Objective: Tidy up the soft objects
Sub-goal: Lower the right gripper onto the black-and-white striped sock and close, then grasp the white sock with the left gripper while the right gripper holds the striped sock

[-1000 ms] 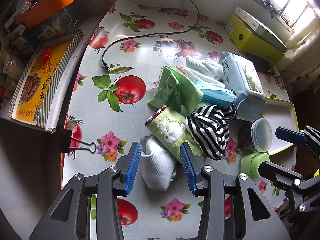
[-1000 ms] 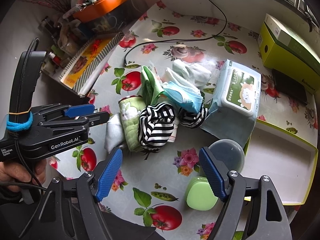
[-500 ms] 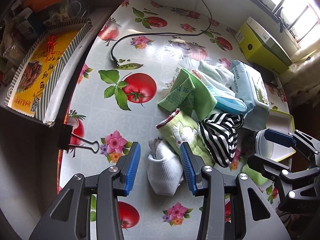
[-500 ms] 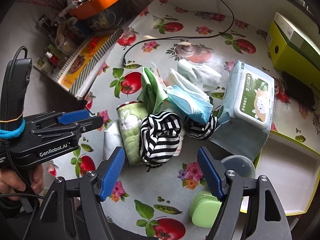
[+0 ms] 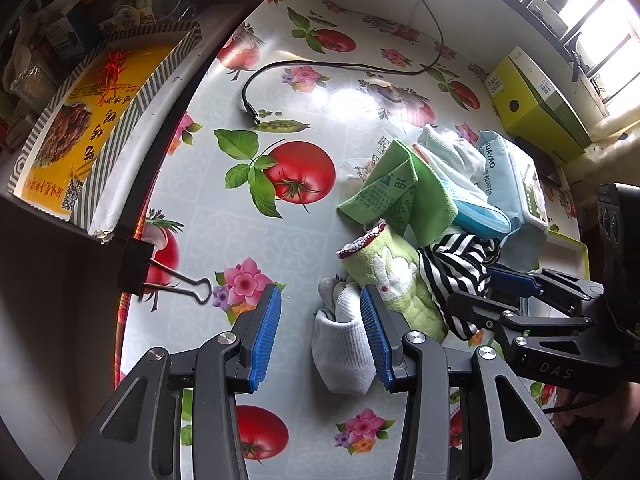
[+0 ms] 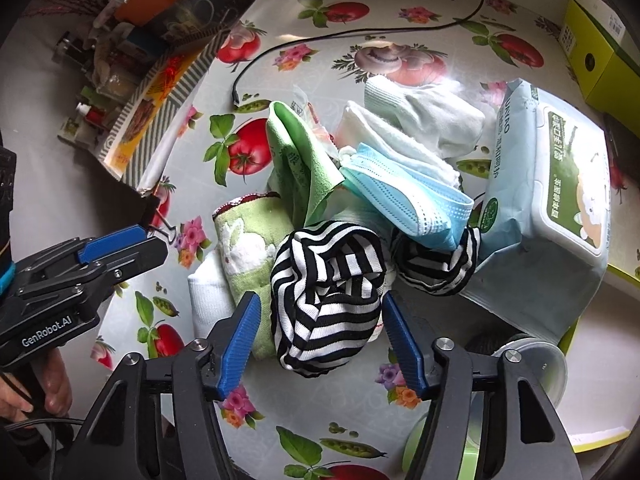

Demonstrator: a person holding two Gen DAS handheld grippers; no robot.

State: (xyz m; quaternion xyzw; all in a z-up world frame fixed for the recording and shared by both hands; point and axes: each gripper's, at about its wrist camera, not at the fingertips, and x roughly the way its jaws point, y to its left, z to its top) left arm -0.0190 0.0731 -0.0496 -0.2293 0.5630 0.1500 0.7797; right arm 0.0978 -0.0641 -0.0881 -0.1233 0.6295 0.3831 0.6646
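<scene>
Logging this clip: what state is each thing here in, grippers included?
Right gripper: closing around the striped cloth, pads not yet pressing.
Left gripper: open, over the white sock.
Striped cloth: bunched.
White sock: rolled, lying flat.
Rabbit towel: rolled.
Wipes pack: lid shut.

Left gripper: sitting lower centre of left wrist view, pointing steeply down, blue pads standing wide apart, pressing on nothing. Its body also showing at left edge of right wrist view.

Right gripper: sitting lower centre of right wrist view, pointing steeply down, jaws closing, cloth lying between pads, gaps showing on both sides. Its body crossing right side of left wrist view.

Hand: showing lower left of right wrist view, gripping left gripper's handle.
</scene>
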